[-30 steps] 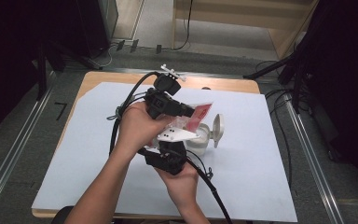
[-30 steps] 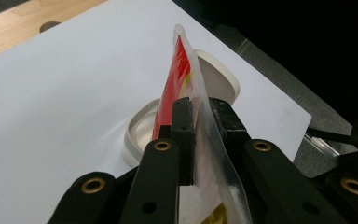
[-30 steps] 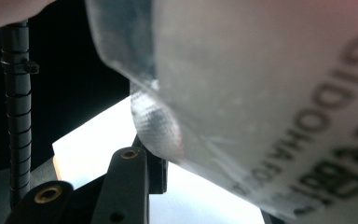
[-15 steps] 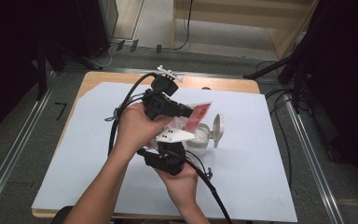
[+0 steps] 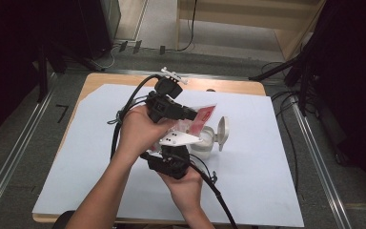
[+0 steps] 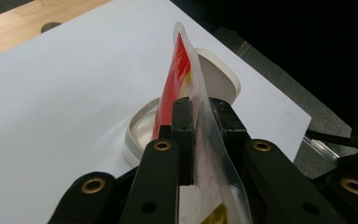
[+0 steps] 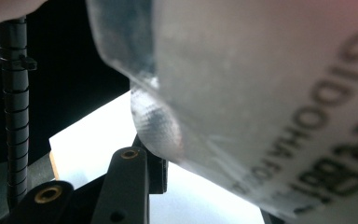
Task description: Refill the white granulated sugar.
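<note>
A red and clear plastic packet (image 5: 204,117) is held upright over a white round container (image 5: 203,147) whose hinged lid (image 5: 223,132) stands open. My left gripper (image 5: 190,114) is shut on the packet (image 6: 182,60), with the container (image 6: 142,130) and lid (image 6: 219,77) just beyond it. My right gripper (image 5: 180,147) sits right below, pointing up at the packet's lower end. In the right gripper view the packet (image 7: 261,93) is very close and blurred, with dark printed letters. Its corner lies against one finger (image 7: 135,177) of my right gripper (image 7: 214,186), and the jaws stand apart.
A white sheet (image 5: 276,171) covers most of the wooden table (image 5: 233,87). Cables (image 5: 124,114) trail from both grippers across the left and front of the sheet. Dark stands and floor rails surround the table.
</note>
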The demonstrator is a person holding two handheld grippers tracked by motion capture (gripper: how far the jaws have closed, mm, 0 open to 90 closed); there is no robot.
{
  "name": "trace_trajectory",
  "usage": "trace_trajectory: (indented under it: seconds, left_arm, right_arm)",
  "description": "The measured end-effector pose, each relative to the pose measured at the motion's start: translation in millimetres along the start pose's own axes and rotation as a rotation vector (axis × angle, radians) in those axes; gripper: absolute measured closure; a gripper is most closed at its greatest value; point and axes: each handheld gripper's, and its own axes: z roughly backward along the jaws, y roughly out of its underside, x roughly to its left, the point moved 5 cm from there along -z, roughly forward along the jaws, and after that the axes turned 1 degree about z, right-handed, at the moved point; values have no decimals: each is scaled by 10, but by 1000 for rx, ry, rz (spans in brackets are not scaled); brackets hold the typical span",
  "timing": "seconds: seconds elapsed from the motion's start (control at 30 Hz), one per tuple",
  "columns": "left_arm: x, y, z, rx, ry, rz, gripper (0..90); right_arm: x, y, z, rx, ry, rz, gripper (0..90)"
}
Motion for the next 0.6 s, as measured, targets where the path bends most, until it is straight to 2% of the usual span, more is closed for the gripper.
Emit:
trace_trajectory:
  seconds: [0.6]
  left_arm:
    - [-27,-1,-2,5,-12,-7,815]
  right_arm:
    - [4,4,10,-7,1,-4,644]
